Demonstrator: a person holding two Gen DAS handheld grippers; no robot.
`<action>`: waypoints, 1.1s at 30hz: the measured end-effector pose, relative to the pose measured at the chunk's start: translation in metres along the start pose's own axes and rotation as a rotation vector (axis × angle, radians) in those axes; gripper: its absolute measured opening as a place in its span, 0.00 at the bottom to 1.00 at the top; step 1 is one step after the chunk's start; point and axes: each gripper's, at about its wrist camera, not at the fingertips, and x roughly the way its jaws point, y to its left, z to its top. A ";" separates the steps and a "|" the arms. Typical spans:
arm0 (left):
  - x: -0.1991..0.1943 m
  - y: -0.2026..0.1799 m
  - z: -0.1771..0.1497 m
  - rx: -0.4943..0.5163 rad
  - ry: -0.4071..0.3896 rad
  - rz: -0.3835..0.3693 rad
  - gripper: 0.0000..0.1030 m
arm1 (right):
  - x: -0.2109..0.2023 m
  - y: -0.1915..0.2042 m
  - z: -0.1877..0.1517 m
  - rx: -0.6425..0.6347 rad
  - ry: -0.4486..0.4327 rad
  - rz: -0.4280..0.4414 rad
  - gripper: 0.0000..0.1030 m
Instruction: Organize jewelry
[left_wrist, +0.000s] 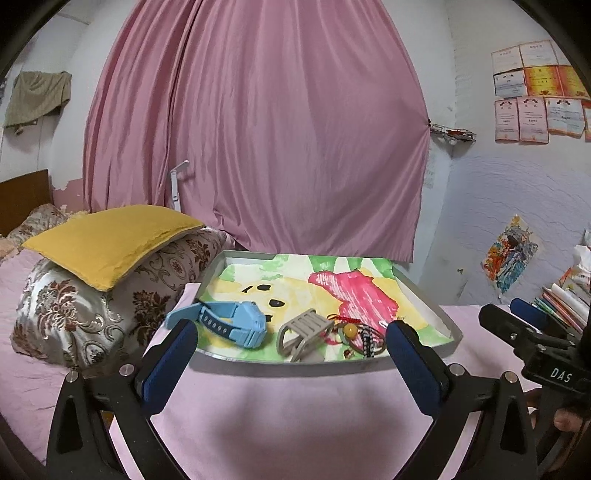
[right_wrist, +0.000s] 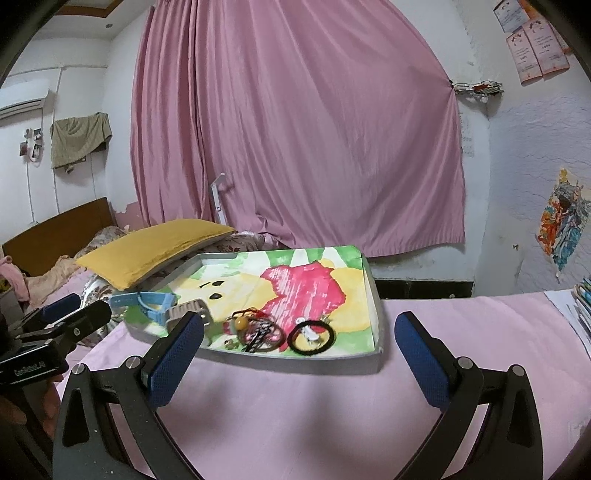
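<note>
Both of my tools are wide open and hold nothing: the left hand-held gripper (left_wrist: 291, 339) and the right hand-held gripper (right_wrist: 303, 332) hang over the pink bed sheet (left_wrist: 295, 406), just short of the tray (left_wrist: 447, 325) at 12 o'clock. I think I should pick one small thing at a time, come in slow and low, and close only when it sits between the pads.

In the tray, near to far, lie the black hair tie (right_wrist: 311, 338) at 1 o'clock, the tangled bracelets (right_wrist: 258, 330), the grey clip (left_wrist: 304, 330) and the blue watch (left_wrist: 229, 321) at 11 o'clock, all on a painted picture (left_wrist: 347, 291).
</note>
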 end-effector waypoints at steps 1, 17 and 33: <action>-0.003 0.000 -0.002 0.001 -0.001 0.001 0.99 | -0.003 0.001 -0.002 0.002 -0.001 0.002 0.98; -0.038 0.014 -0.037 0.010 -0.020 0.072 0.99 | -0.033 0.011 -0.045 0.012 -0.032 -0.042 0.98; -0.037 0.024 -0.058 -0.008 -0.007 0.110 0.99 | -0.032 0.009 -0.064 0.008 -0.017 -0.095 0.98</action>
